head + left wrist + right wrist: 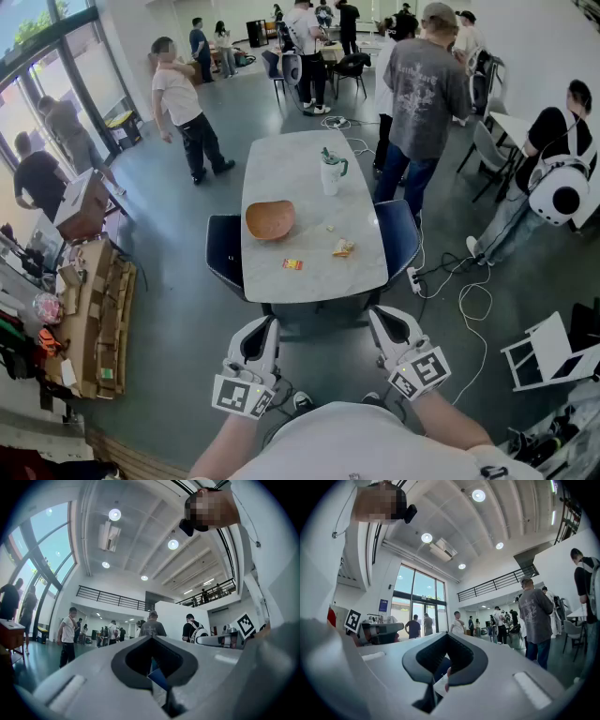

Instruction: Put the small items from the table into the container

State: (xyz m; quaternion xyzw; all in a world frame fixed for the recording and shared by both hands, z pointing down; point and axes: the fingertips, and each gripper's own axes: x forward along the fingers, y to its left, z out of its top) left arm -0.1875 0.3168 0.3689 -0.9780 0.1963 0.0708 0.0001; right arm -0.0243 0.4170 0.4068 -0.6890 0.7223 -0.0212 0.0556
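An orange bowl (270, 219) sits on the white marble table (291, 159) ahead of me. Near the table's front edge lie a small red packet (292, 264) and a yellowish snack packet (343, 247), with a tiny pale scrap (329, 228) a little beyond them. My left gripper (265, 324) and right gripper (379, 315) hang low by my body, short of the table, both pointing at it. Each has its jaws together and holds nothing. In the left gripper view (152, 638) and the right gripper view (449, 634) the jaws are shut and the table is hidden behind them.
A white tumbler with a green lid (331, 172) stands further back on the table. Blue chairs flank it at left (225, 251) and right (397, 234). A person in a grey shirt (418, 84) stands by the far right corner. Cables (469, 300) trail on the floor; cardboard boxes (94, 309) lie left.
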